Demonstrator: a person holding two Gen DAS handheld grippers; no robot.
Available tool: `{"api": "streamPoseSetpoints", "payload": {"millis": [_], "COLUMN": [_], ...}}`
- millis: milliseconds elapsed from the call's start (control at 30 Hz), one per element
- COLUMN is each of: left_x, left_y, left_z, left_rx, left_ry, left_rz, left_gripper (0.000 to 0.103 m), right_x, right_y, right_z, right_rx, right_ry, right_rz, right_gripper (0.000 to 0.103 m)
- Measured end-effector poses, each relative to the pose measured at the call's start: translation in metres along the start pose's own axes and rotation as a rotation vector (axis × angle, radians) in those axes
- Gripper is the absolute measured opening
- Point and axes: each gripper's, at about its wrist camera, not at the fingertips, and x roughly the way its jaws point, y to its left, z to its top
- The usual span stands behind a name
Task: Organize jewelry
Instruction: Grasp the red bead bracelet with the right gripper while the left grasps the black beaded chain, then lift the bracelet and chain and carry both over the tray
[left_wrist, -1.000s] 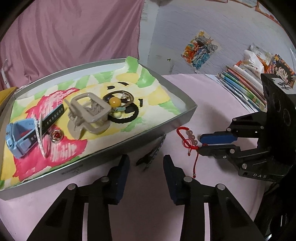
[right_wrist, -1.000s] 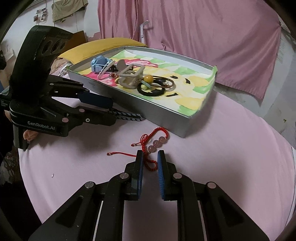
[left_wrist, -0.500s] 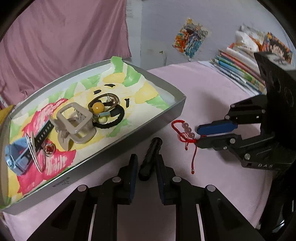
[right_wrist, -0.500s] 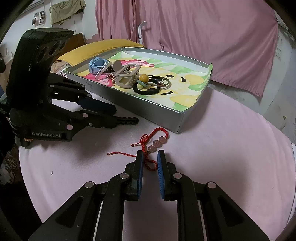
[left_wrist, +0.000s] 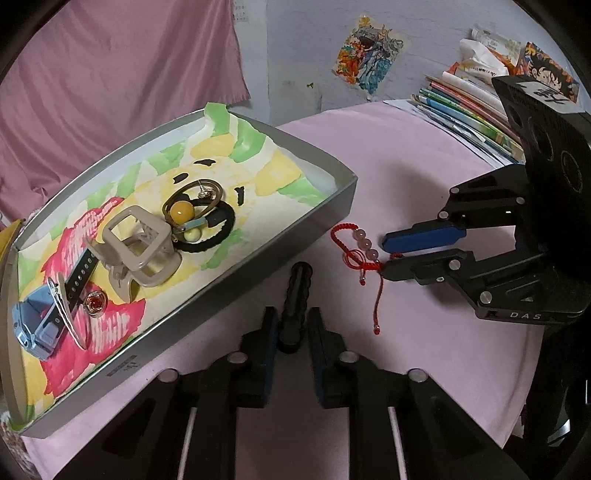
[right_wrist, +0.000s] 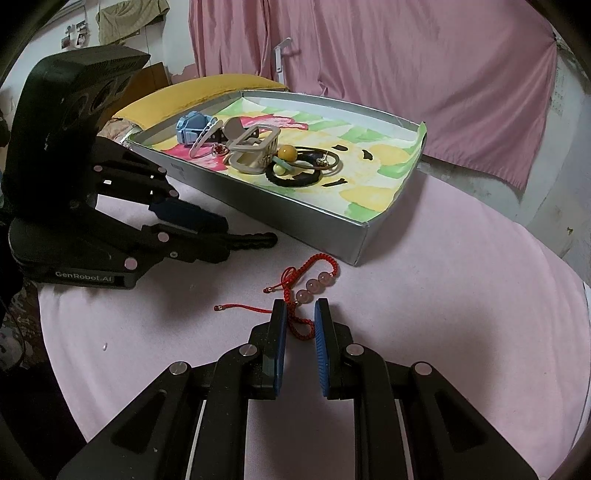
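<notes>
Two hand-held grippers are in view. One tray (left_wrist: 345, 192) rests on the pink surface (right_wrist: 461, 295). The tray holds one blue watch (left_wrist: 33, 325), one beige claw clip (left_wrist: 138, 247), one black hair tie (left_wrist: 214, 234) with yellow beads, one gold ring-shaped piece (left_wrist: 212, 192) and one small red-centred stud (left_wrist: 95, 303). One pale slim clip (left_wrist: 68, 315) lies across the watch.

One black clip (left_wrist: 297, 295) and one red bracelet (left_wrist: 356, 245) lie outside the tray. The bracelet carries three pink beads (right_wrist: 314, 284).

The left hand-held gripper (left_wrist: 291, 332) is closed narrowly on the near end of the black clip. The clip projects forward past the fingertips toward the tray wall, just beside it. Whether the clip touches the surface cannot be told.

The right hand-held gripper (right_wrist: 298, 326) stands at a narrow gap, not clamped. The looped end of the bracelet cord lies on the surface between its two fingers. The beads lie just beyond the fingertips, toward the tray corner. One loose cord end trails to the left of the left finger (right_wrist: 279, 332).

The bracelet lies near the tray, apart from its wall. A stack of books (left_wrist: 469, 114) sits on the surface beyond the right hand-held gripper.
</notes>
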Motion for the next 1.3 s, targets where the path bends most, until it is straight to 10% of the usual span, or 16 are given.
{"api": "streamPoseSetpoints", "payload": {"millis": [600,1300], "left_x": [-0.036,-0.099], "left_y": [-0.013,0.007], "left_z": [-0.037,-0.049], "left_rx": [-0.183,-0.292], "left_ry": [-0.168,-0.554], "left_rz": [-0.026,0.178], "left_gripper": [0.014,0.014], "right_x": [-0.011,-0.078], "right_y": [0.016,0.071], "right_z": [-0.019,0.014], "right_rx": [0.141,0.019], "right_ry": [-0.026,-0.538], "right_rz": [-0.008,-0.352], "right_gripper": [0.004,0.004]}}
